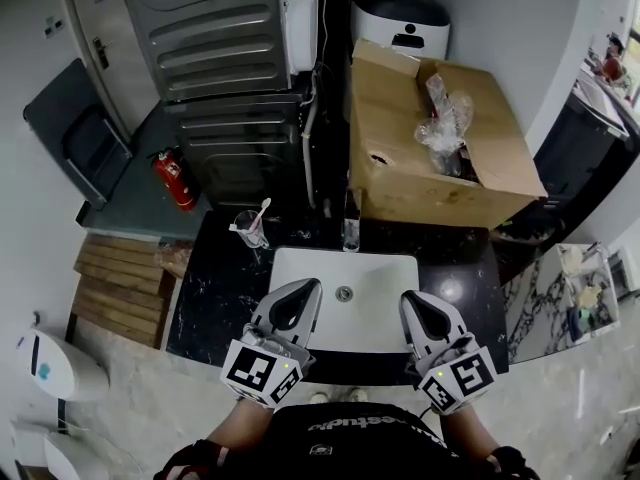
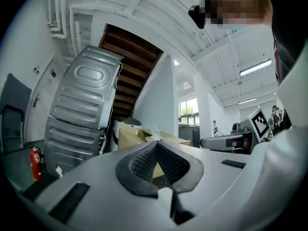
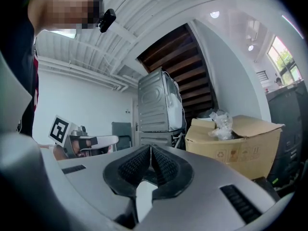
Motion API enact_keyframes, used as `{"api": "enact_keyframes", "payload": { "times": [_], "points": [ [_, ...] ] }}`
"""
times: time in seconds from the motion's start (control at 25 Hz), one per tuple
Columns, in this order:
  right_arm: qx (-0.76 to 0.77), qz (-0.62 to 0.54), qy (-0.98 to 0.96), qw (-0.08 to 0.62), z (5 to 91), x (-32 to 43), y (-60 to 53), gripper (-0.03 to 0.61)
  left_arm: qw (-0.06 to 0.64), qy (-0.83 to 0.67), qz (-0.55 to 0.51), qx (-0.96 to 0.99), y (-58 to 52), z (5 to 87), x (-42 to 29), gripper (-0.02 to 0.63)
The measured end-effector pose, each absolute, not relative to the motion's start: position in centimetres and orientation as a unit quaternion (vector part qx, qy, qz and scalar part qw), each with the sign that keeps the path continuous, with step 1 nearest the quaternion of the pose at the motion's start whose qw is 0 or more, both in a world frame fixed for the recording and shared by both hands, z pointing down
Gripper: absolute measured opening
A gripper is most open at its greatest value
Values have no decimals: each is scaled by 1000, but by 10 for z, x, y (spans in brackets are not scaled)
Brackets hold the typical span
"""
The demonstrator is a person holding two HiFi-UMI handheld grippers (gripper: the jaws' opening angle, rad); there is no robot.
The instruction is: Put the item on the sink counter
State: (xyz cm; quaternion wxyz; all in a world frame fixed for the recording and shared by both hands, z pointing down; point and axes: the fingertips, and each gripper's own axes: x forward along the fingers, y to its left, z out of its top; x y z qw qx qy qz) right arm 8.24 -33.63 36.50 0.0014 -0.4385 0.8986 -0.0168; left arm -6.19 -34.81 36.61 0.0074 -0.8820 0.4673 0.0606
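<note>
- Risk began with reach: the left tongs (image 1: 303, 288) and right tongs (image 1: 412, 299) were both shut on nothing, hovering over the white basin (image 1: 385, 303), well apart from the item.
- That item, judged to be the crinkled plastic bundle (image 1: 446, 128), lay in the open cardboard box (image 1: 400, 168) behind the black bench (image 1: 215, 293).
- Thin wrap might slip or tear under a pinch, or snag on a box flap.
- A careless set-down might drop it into the basin or topple the cup (image 1: 249, 230).
- Counted: two tongs, one box, one basin, one tap (image 1: 350, 230), one cup, one toothbrush (image 1: 261, 211).
</note>
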Motion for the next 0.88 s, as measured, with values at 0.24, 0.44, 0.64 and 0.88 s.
{"api": "enact_keyframes", "payload": {
  "times": [0.24, 0.44, 0.64, 0.88],
  "points": [
    [-443, -5, 896, 7, 362, 88, -330, 40, 7, 461, 59, -885, -345, 366, -53, 14],
    [-441, -4, 898, 4, 362, 87, -328, 40, -1, 460, 64, -886, -343, 364, -52, 14],
    [-438, -5, 899, 5, 359, 85, -327, 40, -3, 452, 67, -890, -343, 361, -47, 14],
    [-437, -1, 899, 3, 359, 83, -324, 40, 4, 452, 64, -890, -341, 360, -48, 14]
  ]
}}
